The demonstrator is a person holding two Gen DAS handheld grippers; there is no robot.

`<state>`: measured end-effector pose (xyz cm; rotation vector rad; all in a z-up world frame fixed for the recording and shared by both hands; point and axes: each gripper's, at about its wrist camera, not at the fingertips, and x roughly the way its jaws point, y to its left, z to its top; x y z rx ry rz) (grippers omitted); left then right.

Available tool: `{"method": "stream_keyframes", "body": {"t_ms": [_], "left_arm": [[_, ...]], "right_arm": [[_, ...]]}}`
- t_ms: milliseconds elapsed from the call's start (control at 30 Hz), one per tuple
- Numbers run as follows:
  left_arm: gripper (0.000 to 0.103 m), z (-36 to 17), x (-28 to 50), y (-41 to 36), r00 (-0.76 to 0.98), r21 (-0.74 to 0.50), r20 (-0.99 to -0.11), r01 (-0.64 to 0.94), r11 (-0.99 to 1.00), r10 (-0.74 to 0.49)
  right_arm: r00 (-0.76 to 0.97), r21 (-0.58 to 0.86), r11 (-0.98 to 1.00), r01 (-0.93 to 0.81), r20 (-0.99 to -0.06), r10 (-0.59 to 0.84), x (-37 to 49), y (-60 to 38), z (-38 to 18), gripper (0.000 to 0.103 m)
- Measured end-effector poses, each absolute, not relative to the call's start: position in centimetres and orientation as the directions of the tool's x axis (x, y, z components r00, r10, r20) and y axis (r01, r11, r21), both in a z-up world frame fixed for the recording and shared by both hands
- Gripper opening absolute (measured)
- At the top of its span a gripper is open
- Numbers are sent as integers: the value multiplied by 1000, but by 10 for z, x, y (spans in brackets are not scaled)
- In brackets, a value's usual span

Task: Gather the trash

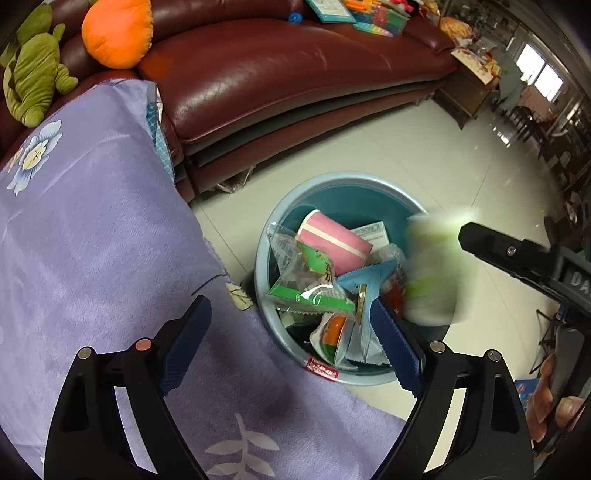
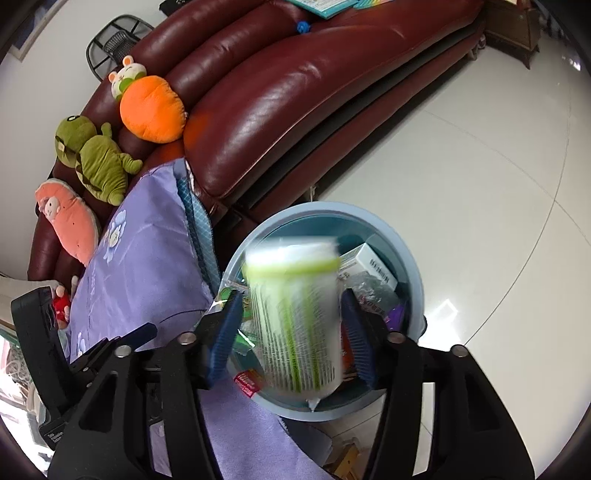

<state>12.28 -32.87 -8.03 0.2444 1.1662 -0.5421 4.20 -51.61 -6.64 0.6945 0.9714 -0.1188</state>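
Bin (image 1: 275, 236) of wrappers, perhaps full

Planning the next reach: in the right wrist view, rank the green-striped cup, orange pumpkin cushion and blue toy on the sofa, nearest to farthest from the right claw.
1. Green-striped cup: between its fingers, over the bin.
2. Orange pumpkin cushion: upper left.
3. Blue toy: top, on the sofa seat.

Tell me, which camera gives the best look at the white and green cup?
The right wrist view: the white and green cup fills the middle, blurred, between that gripper's open blue fingers above the blue bin. The left wrist view shows only a blurred smear beside the bin.
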Motion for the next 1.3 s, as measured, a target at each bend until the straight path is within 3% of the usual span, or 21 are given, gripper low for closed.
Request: {"method": "stream_keyframes", "body": {"t_ms": [333,500,867,1300], "left_arm": [[88,-64,110,-306,307,-109,-907,491,864,-289],[89,-51,102,-288,330,-107,-900,466,878,-285],[95,-26,75,-244,371,-114,-882,427,897,-289],[99,-1,48,-196,429,-138,-851,375,917,-304]], "right_arm": [[576,448,825,346,-795,190,29,-493,-45,78],[571,379,867,323,-809,141,15,-478,-33,78],[546,284,913,292,-834,85,-26,-441,-9,93],[578,211,952,220,-814,47,-54,-399,23,94]]}}
